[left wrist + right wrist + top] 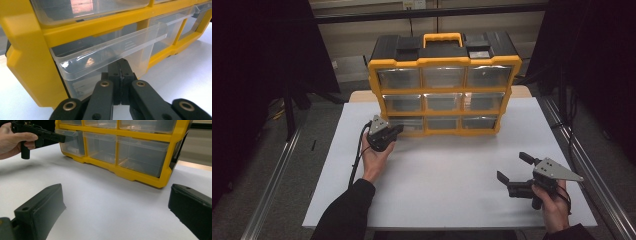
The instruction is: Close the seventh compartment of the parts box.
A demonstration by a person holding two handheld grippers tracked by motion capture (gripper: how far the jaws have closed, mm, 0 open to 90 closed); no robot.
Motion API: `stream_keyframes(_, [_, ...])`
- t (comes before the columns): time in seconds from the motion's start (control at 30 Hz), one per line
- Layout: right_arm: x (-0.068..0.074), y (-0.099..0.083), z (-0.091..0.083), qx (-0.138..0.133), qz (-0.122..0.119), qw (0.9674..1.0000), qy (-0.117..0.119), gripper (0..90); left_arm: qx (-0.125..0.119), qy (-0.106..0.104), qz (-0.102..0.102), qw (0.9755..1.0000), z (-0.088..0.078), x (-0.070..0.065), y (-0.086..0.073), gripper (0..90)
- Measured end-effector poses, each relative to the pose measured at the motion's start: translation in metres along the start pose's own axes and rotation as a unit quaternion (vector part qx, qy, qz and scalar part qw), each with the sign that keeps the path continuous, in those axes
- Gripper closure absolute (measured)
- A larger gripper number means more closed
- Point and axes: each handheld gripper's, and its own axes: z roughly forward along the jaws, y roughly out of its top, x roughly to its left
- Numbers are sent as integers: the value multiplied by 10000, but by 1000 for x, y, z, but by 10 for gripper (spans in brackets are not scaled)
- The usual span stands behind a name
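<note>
A yellow and black drawer organizer (444, 62) stands upright at the back of the white table, with rows of clear drawers. My left gripper (399, 129) is shut, and its tips sit against the front of the bottom-left clear drawer (411, 124). In the left gripper view the closed jaws (120, 65) are tucked just under that drawer's (112, 50) clear pull lip, and the drawer stands slightly out of the frame. My right gripper (512, 168) rests low at the front right of the table, open, with nothing between its jaws (117, 202).
The white tabletop (452, 170) lies bare between the two hands. Metal rails run along both sides of the table (582, 165). The organizer has an orange carry handle (442, 37) on top. Dark curtains close off left and right.
</note>
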Motion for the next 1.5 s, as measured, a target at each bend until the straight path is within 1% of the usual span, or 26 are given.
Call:
stream_keyframes(0.03, [0, 0, 0, 0, -4, 10000, 4, 0, -5, -11, 53, 10000, 0, 1, 0, 900])
stream_keyframes(0.07, [0, 0, 0, 0, -7, 10000, 4, 0, 2, -4, 31, 10000, 0, 1, 0, 900])
stream_keyframes(0.1, [0, 0, 0, 0, -1, 10000, 3, 0, -15, -18, -2, 10000, 1, 1, 0, 900])
stream_keyframes(0.13, [0, 0, 0, 0, -1, 10000, 2, 0, -16, -44, -92, 9999, 1, 0, -1, 900])
stream_keyframes(0.17, [0, 0, 0, 0, -1, 10000, 1, 0, -7, -9, -33, 10000, 1, 1, 0, 900])
stream_keyframes(0.23, [0, 0, 0, 0, -5, 10000, 2, 0, -27, -31, -30, 10000, 2, 1, 0, 900])
stream_keyframes(0.33, [0, 0, 0, 2, -22, 10000, 0, 0, -4, -2, -18, 10000, 2, 2, 0, 900])
stream_keyframes(0.4, [0, 0, 0, -4, -13, 10000, 0, 0, -36, -31, -105, 9999, 3, 2, 0, 900])
stream_keyframes(0.43, [0, 0, 0, -3, -13, 10000, 0, 0, -27, -23, -62, 10000, 3, 3, 0, 900])
stream_keyframes(0.47, [0, 0, 0, 0, -14, 10000, 8, 0, -18, -5, -90, 10000, 3, 2, 0, 900])
stream_keyframes(0.63, [0, 0, 0, 1, -23, 10000, 0, 0, -35, 5, -62, 10000, 4, 3, 1, 900])
stream_keyframes(0.73, [0, 0, 0, 2, -24, 10000, -2, 0, -50, 22, -86, 9999, 5, 3, 1, 900])
stream_keyframes(0.83, [0, 0, 0, 1, -25, 10000, 11, 0, -26, 26, -44, 10000, 5, 4, 1, 900])
stream_keyframes(0.87, [0, 0, 0, 3, -20, 10000, 15, 0, -39, 16, -122, 9999, 6, 3, 1, 900])
stream_keyframes(0.93, [0, 0, 1, -2, -9, 10000, 9, 0, -29, -1, -122, 9999, 6, 3, 1, 900])
stream_keyframes(0.97, [0, 0, 1, -4, -8, 10000, 13, 0, -18, 18, -69, 10000, 6, 4, 1, 900])
stream_keyframes(1.17, [0, -1, 2, 11, 5, 10000, 6, 0, -55, 21, -93, 9999, 8, 4, 1, 900])
stream_keyframes(1.2, [0, -1, 1, 15, 5, 10000, 12, 0, -31, 26, -35, 10000, 8, 5, 2, 900])
stream_keyframes(1.23, [0, -1, 1, 12, 4, 10000, 14, 0, -40, 20, -120, 9999, 8, 4, 1, 900])
stream_keyframes(1.27, [0, -1, 1, 9, 2, 10000, 12, 0, -39, 16, -123, 9999, 9, 4, 1, 900])
stream_keyframes(1.3, [0, -1, 1, 10, 7, 10000, 10, 0, -36, 32, -72, 10000, 9, 4, 2, 900])
stream_keyframes(1.4, [0, -1, 1, 9, 4, 10000, 13, 0, -38, 33, -96, 9999, 9, 4, 2, 900])
stream_keyframes(1.43, [0, -1, 1, 13, 6, 10000, 8, 0, -37, 53, -20, 10000, 9, 5, 2, 900])
stream_keyframes(1.5, [0, -1, 1, 11, 6, 10000, 10, 0, -20, 46, -52, 10000, 9, 5, 2, 900])
